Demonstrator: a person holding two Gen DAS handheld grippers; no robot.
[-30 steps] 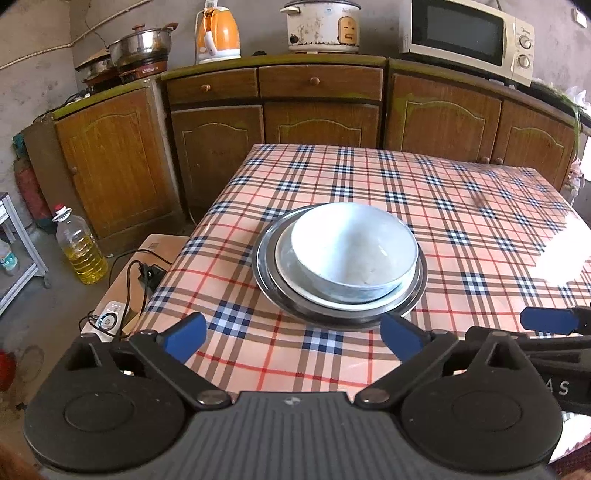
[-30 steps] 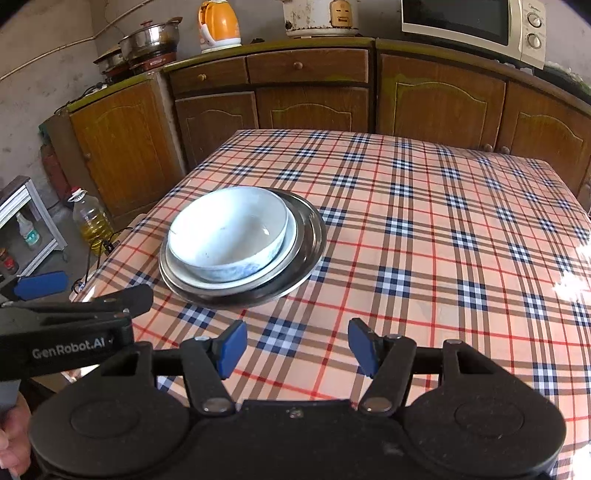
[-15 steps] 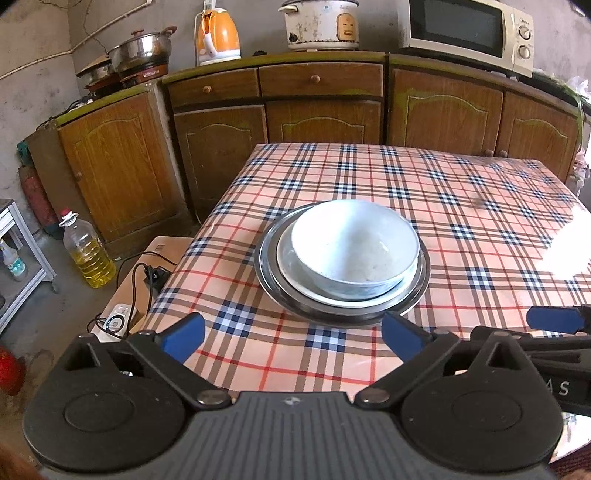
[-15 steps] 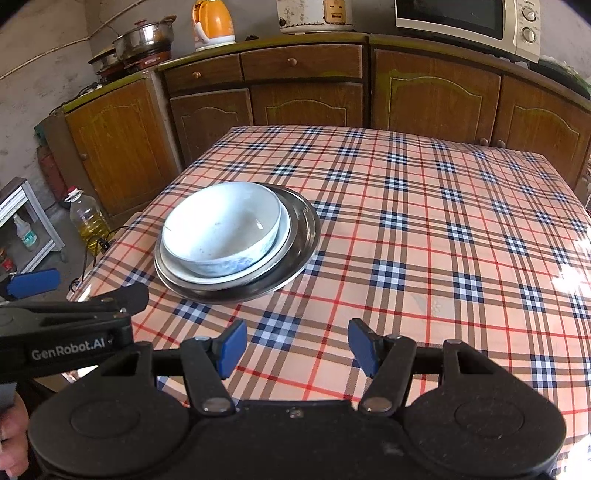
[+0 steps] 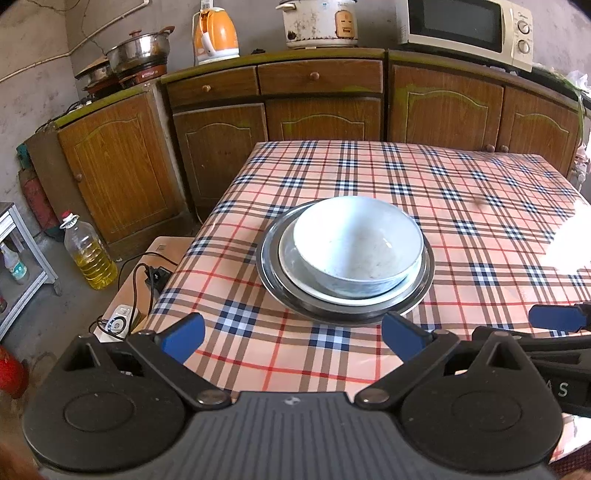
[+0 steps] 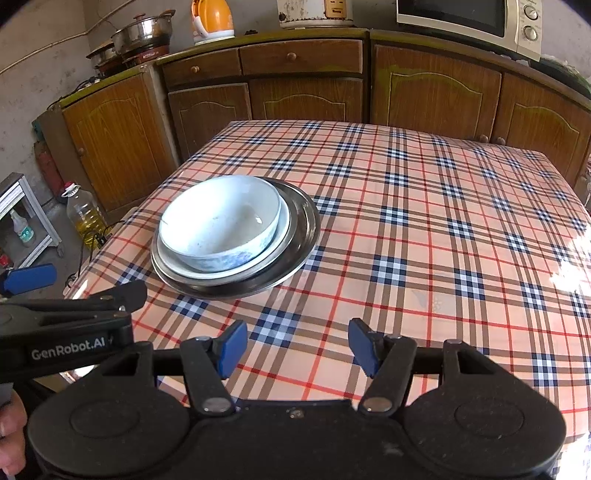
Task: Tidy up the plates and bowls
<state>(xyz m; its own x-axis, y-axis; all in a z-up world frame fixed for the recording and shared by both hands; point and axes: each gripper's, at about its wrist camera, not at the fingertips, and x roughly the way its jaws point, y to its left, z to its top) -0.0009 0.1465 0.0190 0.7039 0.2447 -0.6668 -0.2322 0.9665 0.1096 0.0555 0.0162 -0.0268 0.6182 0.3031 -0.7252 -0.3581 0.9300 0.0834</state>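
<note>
A white bowl (image 5: 356, 245) sits on a white plate (image 5: 295, 271), which lies in a wide steel plate (image 5: 269, 280) on the plaid table. The stack also shows in the right wrist view: bowl (image 6: 218, 221), white plate (image 6: 282, 225), steel plate (image 6: 306, 229). My left gripper (image 5: 293, 336) is open and empty, held back from the stack near the table's front edge. My right gripper (image 6: 297, 345) is open and empty, to the right of the stack and nearer than it.
The plaid tablecloth (image 6: 424, 221) covers the table. Wooden cabinets (image 5: 321, 110) stand behind it with a kettle (image 5: 214, 37), rice cooker (image 5: 319, 22) and microwave (image 5: 465, 29) on top. An oil bottle (image 5: 88, 254) and cables lie on the floor at left.
Both grippers have drawn back and up a little from the stack, still open. The bowl and plates have not moved.
</note>
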